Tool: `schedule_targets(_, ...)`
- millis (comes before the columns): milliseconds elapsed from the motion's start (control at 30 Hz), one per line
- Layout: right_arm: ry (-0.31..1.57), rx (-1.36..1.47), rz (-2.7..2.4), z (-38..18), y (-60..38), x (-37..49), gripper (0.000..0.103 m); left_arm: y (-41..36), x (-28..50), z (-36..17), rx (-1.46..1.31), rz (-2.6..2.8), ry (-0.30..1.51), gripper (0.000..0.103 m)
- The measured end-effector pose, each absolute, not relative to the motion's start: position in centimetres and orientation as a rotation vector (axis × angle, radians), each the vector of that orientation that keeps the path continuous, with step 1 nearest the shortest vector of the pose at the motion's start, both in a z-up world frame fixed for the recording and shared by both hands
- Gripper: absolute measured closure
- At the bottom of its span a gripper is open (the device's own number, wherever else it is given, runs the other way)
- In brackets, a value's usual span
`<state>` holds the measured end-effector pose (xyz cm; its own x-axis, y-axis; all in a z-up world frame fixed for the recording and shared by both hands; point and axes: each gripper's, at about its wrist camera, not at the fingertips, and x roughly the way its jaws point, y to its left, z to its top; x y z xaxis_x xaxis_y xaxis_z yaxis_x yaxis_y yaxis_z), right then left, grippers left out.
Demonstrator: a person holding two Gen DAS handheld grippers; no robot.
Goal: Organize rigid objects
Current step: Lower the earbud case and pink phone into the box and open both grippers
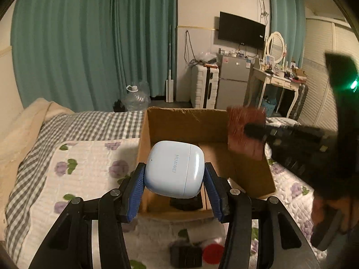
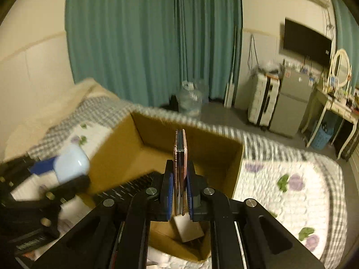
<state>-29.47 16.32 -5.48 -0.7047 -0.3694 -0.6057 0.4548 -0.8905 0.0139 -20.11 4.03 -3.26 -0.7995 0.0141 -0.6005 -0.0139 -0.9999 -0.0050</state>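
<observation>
Nearest the left wrist lens, the left gripper (image 1: pixel 174 174) is clenched on a pale blue earbud case (image 1: pixel 174 168), its blue pads (image 1: pixel 136 182) pressing the case's two flat sides so the rounded shell cannot roll out. The case hangs over the near wall of an open cardboard box (image 1: pixel 253 179), which sits on the quilted bed (image 1: pixel 89 179); held that high, it looks ready to be lowered in rather than dropped. At about two o'clock in this view the right gripper (image 1: pixel 258 132) comes in from the side, grasping a thin reddish-brown card-like object (image 1: pixel 244 132) over the box's far right corner. The right wrist view shows the same object edge-on (image 2: pixel 180 154), pinched upright between narrowly set pads, a grip that suits something so thin; whether it is one piece or several layered ones I cannot tell. Below it, at six o'clock, a small pale block (image 2: pixel 188 226) already lies inside the box. A red round item (image 1: pixel 213 253) and a dark block (image 1: pixel 186 256) wait on the quilt at six o'clock in the left view, probably still to be sorted.
</observation>
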Motion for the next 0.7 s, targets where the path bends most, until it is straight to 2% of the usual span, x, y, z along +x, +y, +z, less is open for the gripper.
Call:
schedule_targets(133,0.209,0.924,-2.542,-7.4,16.5,-31.3,0.094,4.6,-21.8,-4.6,-1.023,2.959,0.013,0.052)
schedule_targets(300,0.15,0.947,-2.536,-7.8,17.6,-32.1,0.093,4.7,-22.6,-5.2,-1.049,2.948,0.007,0.052)
schedule_targets(333,0.146,0.936,-2.548,-7.8,17.7,-31.9,0.086,4.9,-22.5,-5.3,-1.054,2.946,0.012,0.052)
schedule_targets(367,0.142,0.91,-2.567,-7.4,18.0,-31.5,0.062,4.8,-22.4,-5.3,-1.057,2.944,0.016,0.052)
schedule_targets(433,0.12,0.875,-2.577,-6.5,18.5,-31.0,0.037,5.0,-22.2,-5.1,-1.06,2.94,0.026,0.052)
schedule_targets(567,0.112,0.8,-2.627,-4.2,19.8,-29.1,0.037,5.7,-22.3,-4.3,-1.061,2.934,0.039,0.052)
schedule_targets(700,0.093,0.77,-2.66,-3.5,21.1,-28.2,0.03,6.8,-23.8,-3.9,-1.041,2.928,0.069,0.051)
